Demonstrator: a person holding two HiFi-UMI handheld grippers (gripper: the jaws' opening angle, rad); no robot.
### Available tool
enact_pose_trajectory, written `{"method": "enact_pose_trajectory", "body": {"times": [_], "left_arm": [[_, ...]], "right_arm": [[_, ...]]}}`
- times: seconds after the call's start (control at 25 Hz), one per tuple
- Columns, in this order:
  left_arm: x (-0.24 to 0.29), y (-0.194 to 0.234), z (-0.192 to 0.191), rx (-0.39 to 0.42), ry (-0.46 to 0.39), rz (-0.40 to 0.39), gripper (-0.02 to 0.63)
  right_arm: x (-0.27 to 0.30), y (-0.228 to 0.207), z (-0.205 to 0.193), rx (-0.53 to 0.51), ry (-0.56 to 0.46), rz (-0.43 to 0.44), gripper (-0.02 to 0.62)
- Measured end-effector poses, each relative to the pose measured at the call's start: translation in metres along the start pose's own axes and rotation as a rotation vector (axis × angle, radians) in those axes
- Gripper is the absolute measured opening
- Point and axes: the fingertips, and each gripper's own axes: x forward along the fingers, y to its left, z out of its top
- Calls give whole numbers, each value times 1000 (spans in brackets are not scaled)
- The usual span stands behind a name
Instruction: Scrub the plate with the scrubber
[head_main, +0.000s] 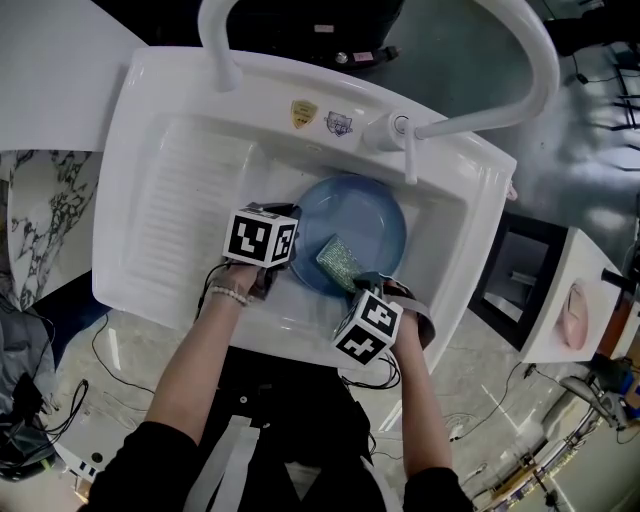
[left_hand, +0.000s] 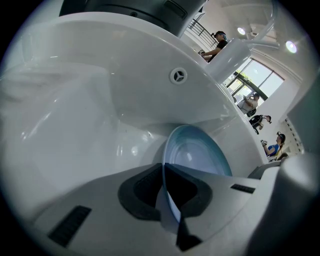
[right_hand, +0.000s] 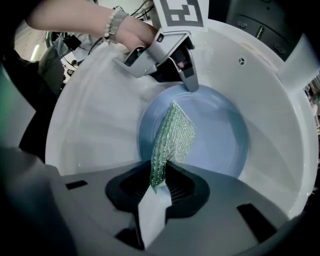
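Scrubber (right_hand: 173, 134) between right tongs (right_hand: 158, 184), over plate (right_hand: 220, 142)

There were two tongs, the left tongs (left_hand: 167, 197) and the right tongs (right_hand: 157, 187). Each carried one marker cube (head_main: 260, 237), making two in all. One blue plate (head_main: 370, 225) was clamped in the left tongs, and one green scrubber (head_main: 341, 262) in the right tongs. One white sink (head_main: 180, 190) lay around both tongs, with one faucet (head_main: 395, 128) and two stickers (head_main: 303, 113) on its rim beyond them. One beaded bracelet (head_main: 228, 294) sat just behind the left tongs. Four people (left_hand: 216, 44) showed far beyond the left tongs.
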Motion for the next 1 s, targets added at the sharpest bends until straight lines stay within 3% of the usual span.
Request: {"method": "enact_pose_trajectory", "body": {"times": [0.36, 0.52, 0.76, 1.0], "left_arm": [[-1, 0, -1, 1, 2, 7, 14], [2, -1, 1, 4, -1, 7, 14], [2, 3, -3, 14, 10, 34, 14], [-6, 2, 4, 17, -12, 26, 17]], "right_arm": [[-3, 29, 35, -118, -56, 127, 87], [-4, 31, 44, -137, -79, 140, 87], [-14, 28, 51, -68, -191, 154, 87], [-29, 11, 41, 55, -292, 99, 87]]}}
